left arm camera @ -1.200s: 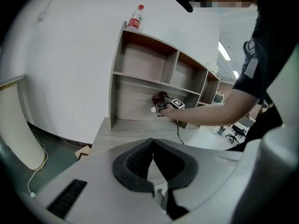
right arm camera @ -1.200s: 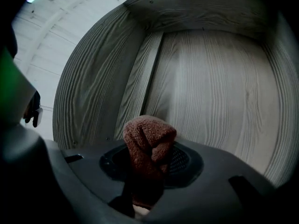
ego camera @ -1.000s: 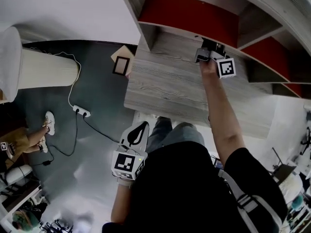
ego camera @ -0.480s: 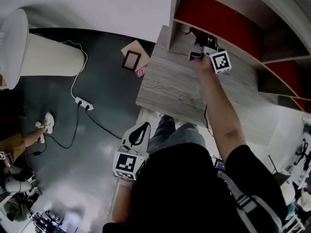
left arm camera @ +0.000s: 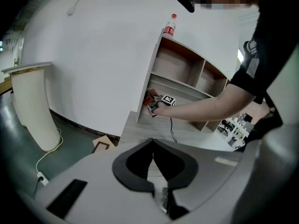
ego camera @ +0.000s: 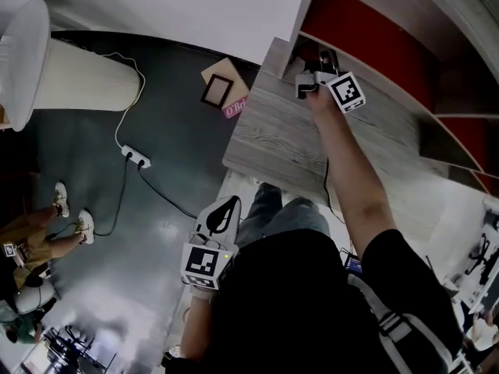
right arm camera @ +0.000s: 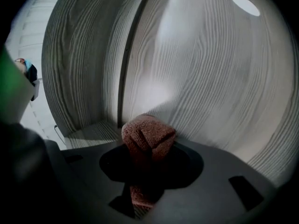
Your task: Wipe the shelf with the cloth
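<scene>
A: Cloth?
B: The cloth (right arm camera: 148, 136) is seen rust-brown, nubby and bunched into a lump. It is clamped between the right gripper (ego camera: 312, 76) jaws, close to the shelf (right arm camera: 210, 78) inner corner.
A: Left gripper?
B: The left gripper (left arm camera: 153, 161) is held low by the waist, with its jaws pressed together on nothing.

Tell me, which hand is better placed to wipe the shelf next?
The right. The right gripper is shut on the cloth and reaches into the shelf, close to its wood. The left gripper is shut, empty, and hangs low by the person's side, away from the shelf.
</scene>
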### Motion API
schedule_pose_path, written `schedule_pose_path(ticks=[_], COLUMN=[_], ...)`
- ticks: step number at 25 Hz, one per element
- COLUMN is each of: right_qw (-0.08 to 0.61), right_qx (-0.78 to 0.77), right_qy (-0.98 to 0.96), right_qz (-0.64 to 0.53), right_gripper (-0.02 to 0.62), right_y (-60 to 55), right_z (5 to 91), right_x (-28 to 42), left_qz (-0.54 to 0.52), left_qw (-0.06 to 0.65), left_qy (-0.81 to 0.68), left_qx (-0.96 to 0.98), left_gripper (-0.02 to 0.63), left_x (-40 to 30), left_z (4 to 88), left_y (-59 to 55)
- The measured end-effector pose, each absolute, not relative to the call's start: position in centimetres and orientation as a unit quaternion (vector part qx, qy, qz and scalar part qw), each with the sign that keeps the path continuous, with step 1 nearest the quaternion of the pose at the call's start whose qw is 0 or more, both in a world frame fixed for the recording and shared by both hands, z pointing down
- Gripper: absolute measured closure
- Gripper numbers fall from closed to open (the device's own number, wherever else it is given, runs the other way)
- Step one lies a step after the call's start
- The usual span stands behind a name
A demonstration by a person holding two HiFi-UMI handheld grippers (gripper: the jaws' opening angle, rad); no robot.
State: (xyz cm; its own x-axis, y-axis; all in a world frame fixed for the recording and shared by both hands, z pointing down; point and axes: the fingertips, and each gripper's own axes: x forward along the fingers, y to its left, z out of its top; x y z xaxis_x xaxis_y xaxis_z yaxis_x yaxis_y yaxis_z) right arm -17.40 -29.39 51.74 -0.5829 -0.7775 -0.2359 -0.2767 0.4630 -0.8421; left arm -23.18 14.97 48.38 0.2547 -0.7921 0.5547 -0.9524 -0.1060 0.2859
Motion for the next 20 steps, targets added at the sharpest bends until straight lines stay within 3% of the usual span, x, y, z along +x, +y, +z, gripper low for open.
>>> schedule_pose_path(ticks=[9,20], right_qw=[0.276,0.28], right_qx=[-0.331,-0.379], right_qy=[0.823,0.798], right_qz=[-0.37,-0.375], right_gripper=[0.469,0.468], right_y=[-29.5,-29.3], right_z=[52.5,53.9], right_x=[-14.4,-0.9], left_qz=[0.137,0.145], left_qw=[0.299,0.279], left_qy=[-0.589,-0.567], left_qx=[0.738,0.761], left_gripper=[0.598,0.598], left_x=[-20.6,-13.7], left_z=[47.8,46.6], left_y=[13.2,11.6])
